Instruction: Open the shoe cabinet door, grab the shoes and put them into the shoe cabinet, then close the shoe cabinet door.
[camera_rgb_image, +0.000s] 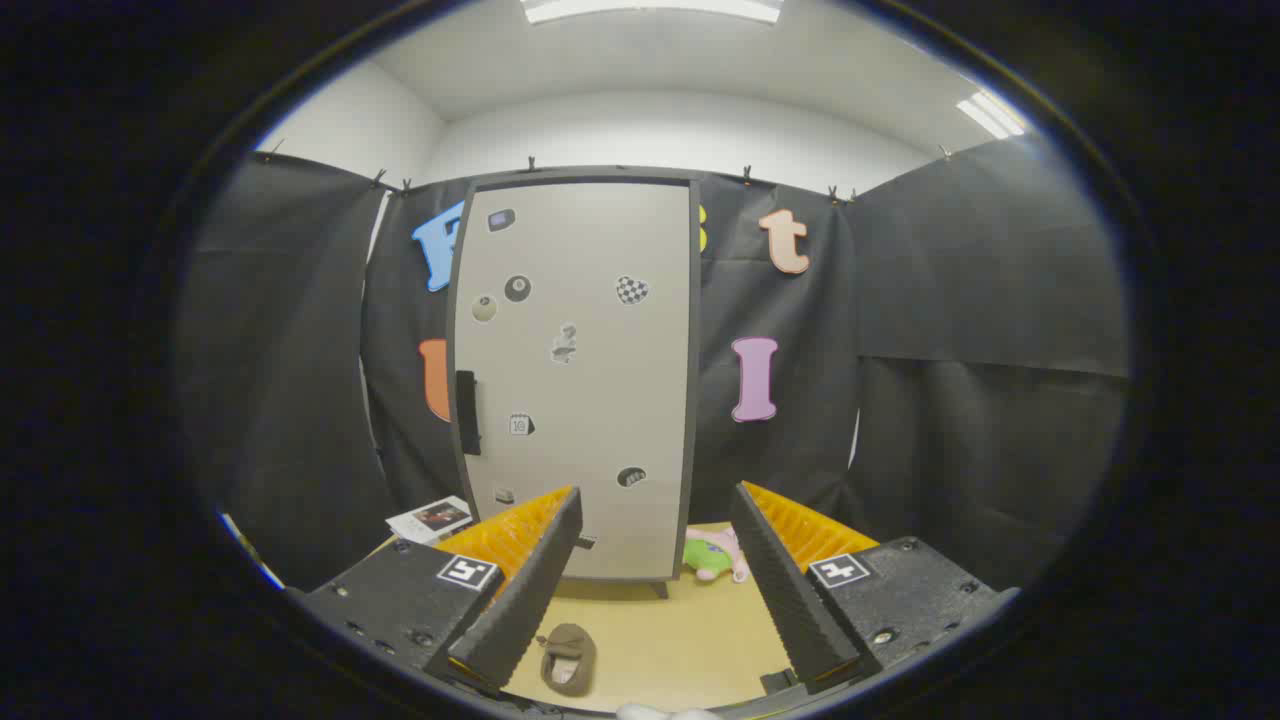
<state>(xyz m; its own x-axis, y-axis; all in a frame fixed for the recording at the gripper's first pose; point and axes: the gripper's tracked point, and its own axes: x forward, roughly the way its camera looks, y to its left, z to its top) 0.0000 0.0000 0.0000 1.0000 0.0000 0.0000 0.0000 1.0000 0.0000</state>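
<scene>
The shoe cabinet (575, 380) stands upright beyond my fingers, a tall light-grey box with dark edges and several stickers on its door. Its door is closed, with a dark handle (467, 412) on the left edge. A small brown shoe (568, 658) lies on the tan floor between my fingers, close to the left one. My gripper (655, 520) is open with nothing between its fingers, well short of the cabinet.
A pink and green plush toy (715, 556) lies at the cabinet's right foot. A printed leaflet (430, 518) rests left of the cabinet. Something white (640, 712) peeks in close beneath the fingers. Black cloth walls close in on both sides.
</scene>
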